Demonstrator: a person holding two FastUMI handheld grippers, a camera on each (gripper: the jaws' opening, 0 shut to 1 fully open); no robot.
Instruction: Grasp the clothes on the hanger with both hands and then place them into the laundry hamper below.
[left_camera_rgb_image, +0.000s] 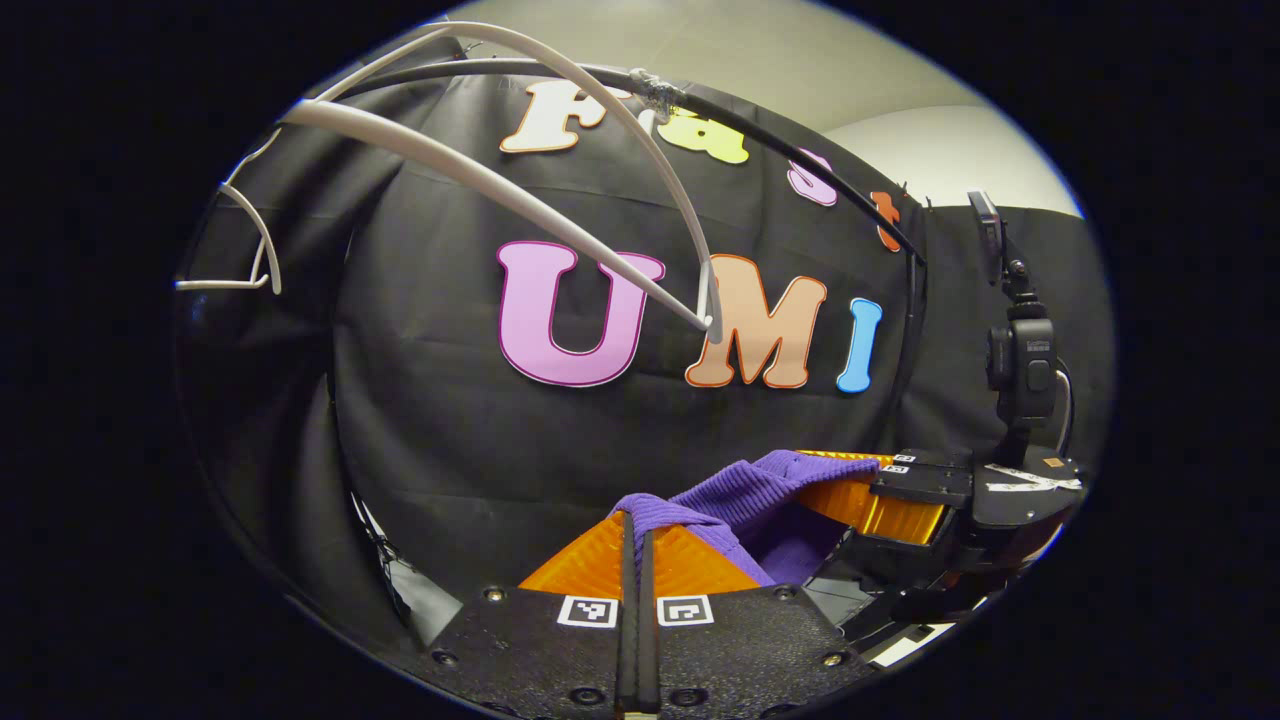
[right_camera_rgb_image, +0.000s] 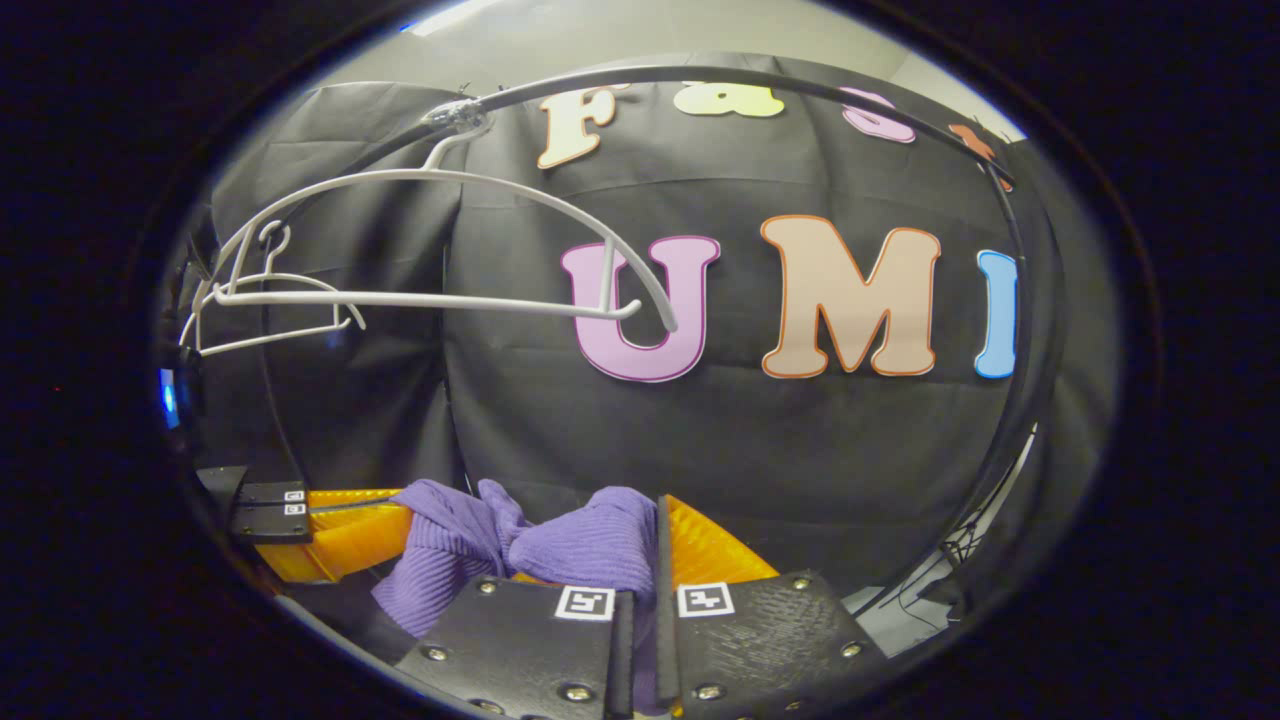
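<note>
- In the left gripper view, the left gripper is seen with its two fingers drawn almost together, and a fold of the purple knitted garment is pinched between them at the tips.
- From that pinch the garment is stretched to the right, where its other end is held at the right gripper, seen farther off with its camera mount standing above it.
- In the right gripper view, the right gripper is closed to a narrow gap on the garment, and cloth is bunched over its left finger and down between both.
- The knit is draped leftwards there (in loose ribbed folds) toward the left gripper, which is seen at the lower left edge.
- The garment is carried between the two tools, clear of the hanger and well below it.
- A bare white hanger is hung on the dark curved rail overhead; it is seen again in the right gripper view, with a second white hanger behind it to the left.
- The black cloth wall is seen behind everything.
- The laundry hamper cannot be made out in either view.
</note>
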